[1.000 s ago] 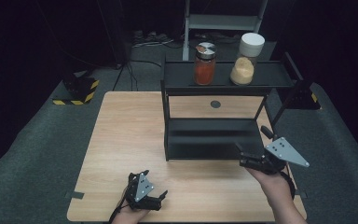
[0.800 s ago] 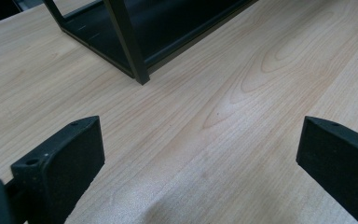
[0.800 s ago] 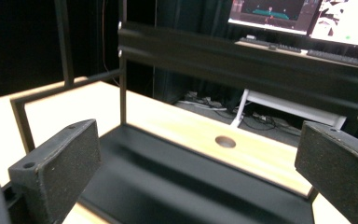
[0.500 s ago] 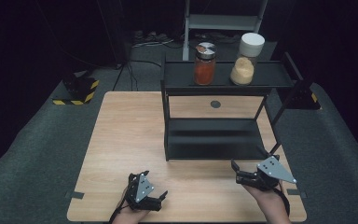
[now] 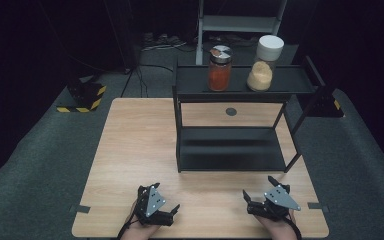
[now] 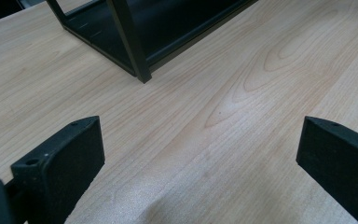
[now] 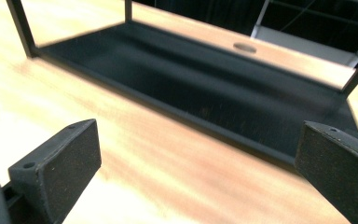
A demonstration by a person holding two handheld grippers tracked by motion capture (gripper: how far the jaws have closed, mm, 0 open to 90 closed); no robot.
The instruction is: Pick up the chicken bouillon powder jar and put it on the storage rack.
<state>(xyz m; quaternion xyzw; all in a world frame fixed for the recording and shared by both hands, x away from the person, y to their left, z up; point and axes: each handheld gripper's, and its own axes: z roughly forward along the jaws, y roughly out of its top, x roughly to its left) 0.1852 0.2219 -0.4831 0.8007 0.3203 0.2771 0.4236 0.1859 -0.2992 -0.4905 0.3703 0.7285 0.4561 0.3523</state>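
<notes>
Wooden desk (image 5: 135,150), black rack (image 5: 230,150); left gripper (image 5: 161,212) and right gripper (image 5: 264,196) wide open, empty. Approach shelf jars level, squarely.

Pale wood-grain table (image 5: 130,150), black 2-tier rack (image 5: 230,150) beyond both black grippers, left (image 5: 161,216) and right (image 5: 263,196), orange-red jar (image 5: 219,69), beige jar with white lid (image 5: 263,63), yellow-black striped block (image 5: 82,97) far left.

the wooden table (image 5: 130,150) is lit evenly from above while the surroundings are left nearly black. a soft glare is seen mid-table in the left gripper view, and the right gripper view is smeared by motion blur.
</notes>
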